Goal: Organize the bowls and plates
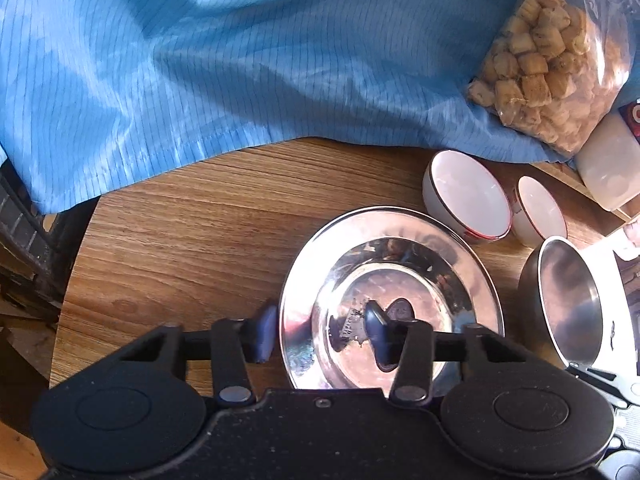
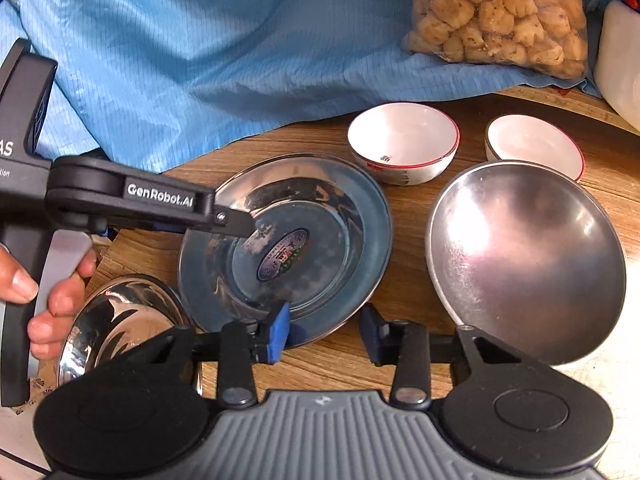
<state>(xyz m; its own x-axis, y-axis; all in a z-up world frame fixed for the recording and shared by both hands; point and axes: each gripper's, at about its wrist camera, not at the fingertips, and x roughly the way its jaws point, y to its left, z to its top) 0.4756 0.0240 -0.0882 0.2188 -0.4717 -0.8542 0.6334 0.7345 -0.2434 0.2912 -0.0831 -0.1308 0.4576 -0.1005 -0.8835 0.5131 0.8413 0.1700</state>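
1. The steel plate (image 2: 286, 248) lies flat on the wooden desk (image 1: 180, 240), just below the edge of a blue cloth (image 1: 200, 60).
2. The left hand-held gripper (image 1: 320, 334) straddles the plate's rim at about 9 o'clock: one blue pad outside on the desk, the other over the plate's well. Jaws partly open; whether the pads press the rim I cannot tell.
3. The right hand-held gripper (image 2: 326, 336) sits at the plate's 6 o'clock edge, jaws partly open, its left pad at the rim, its right pad over bare desk.
4. Two white bowls (image 2: 404, 142) (image 2: 534, 146) stand at the plate's 1 to 2 o'clock.
5. A large steel bowl (image 2: 528, 260) tilts at 3 o'clock.
6. A small steel bowl (image 2: 120, 320) sits at 8 o'clock.
7. A bag of snacks (image 2: 500, 12) rests on the cloth.
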